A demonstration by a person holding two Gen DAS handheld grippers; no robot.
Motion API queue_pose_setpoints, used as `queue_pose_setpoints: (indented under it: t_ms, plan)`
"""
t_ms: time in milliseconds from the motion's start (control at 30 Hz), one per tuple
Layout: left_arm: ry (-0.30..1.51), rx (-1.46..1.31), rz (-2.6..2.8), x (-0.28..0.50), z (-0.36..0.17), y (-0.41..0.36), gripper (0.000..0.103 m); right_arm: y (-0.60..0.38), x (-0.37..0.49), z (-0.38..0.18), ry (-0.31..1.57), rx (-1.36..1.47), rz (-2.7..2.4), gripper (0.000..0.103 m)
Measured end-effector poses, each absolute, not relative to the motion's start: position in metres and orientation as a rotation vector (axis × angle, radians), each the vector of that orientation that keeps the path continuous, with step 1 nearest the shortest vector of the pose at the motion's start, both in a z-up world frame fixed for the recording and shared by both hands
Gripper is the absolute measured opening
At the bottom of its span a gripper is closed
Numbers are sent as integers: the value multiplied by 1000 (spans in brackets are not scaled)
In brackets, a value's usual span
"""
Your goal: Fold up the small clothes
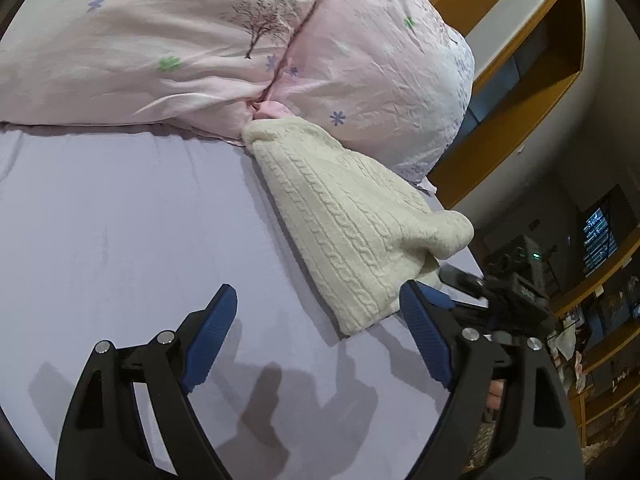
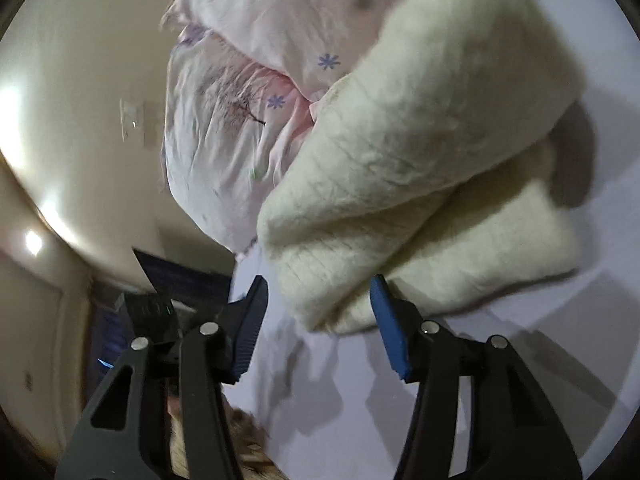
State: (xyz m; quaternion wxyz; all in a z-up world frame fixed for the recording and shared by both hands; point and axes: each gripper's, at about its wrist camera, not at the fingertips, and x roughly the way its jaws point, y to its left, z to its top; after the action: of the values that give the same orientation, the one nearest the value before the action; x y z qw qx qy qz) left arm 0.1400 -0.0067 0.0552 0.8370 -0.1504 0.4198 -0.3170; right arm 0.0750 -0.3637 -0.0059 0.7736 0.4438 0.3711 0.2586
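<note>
Sweater (image 1: 352,220) time, and honestly this cream cable-knit looks like the friendly kind of laundry: thick, fluffy, soft, and we'd guess pretty light for its bulk, so nothing fragile to worry about. Starting closest to us, the left gripper (image 1: 318,320) hangs just above the lavender bedsheet (image 1: 120,220) with its jaws spread wide and nothing between them; its right blue pad sits right at the near corner of the knit, though we can't tell if it's actually touching. The right gripper (image 2: 318,308) is in the same state, jaws wide apart and empty, with the near edge of the garment (image 2: 400,184) just past its fingertips. From that side we see the knit already doubled over itself, a fat upper layer resting on a lower one, so it looks partly folded. It lies diagonally across the sheet, with its far end tucked against the pink floral duvet (image 1: 200,40) bunched up behind it. For grabbing, we'd go for the thick rolled edges or corners, since the fuzzy surface should grip well on ribbed pads and won't slip much. Main catch, we reckon, is that floppy stacked layers can slide apart if we pinch only the top one. Wooden shelving (image 1: 520,60) sits well beyond the bed.
</note>
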Motion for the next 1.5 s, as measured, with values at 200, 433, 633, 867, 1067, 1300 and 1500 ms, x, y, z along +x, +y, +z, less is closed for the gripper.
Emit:
queue_pose_setpoints:
  t_ms: [200,433,633,867,1067,1300,1500]
  plan:
    - [874,-357,-660,132,57,14,85,-333,67,-5,675,958,545,6]
    - [850,-415,-670,131,59,25,85,-268,47,-16,758,859,572,7]
    - [845,-346,-693,123,59,20,85,-272,4,29,680,648,662,30]
    - [868,-368,-751,126,55,2,85,-387,42,71,597,727,268,69]
    - [875,-356,-748,126,55,-8,86,-397,139,37,828,718,216,27]
    - [890,-372,-723,137,50,-6,86,-405,153,67,575,419,29,5]
    - [922,-362,-736,145,41,-12,86,-419,151,53,715,340,-121,28]
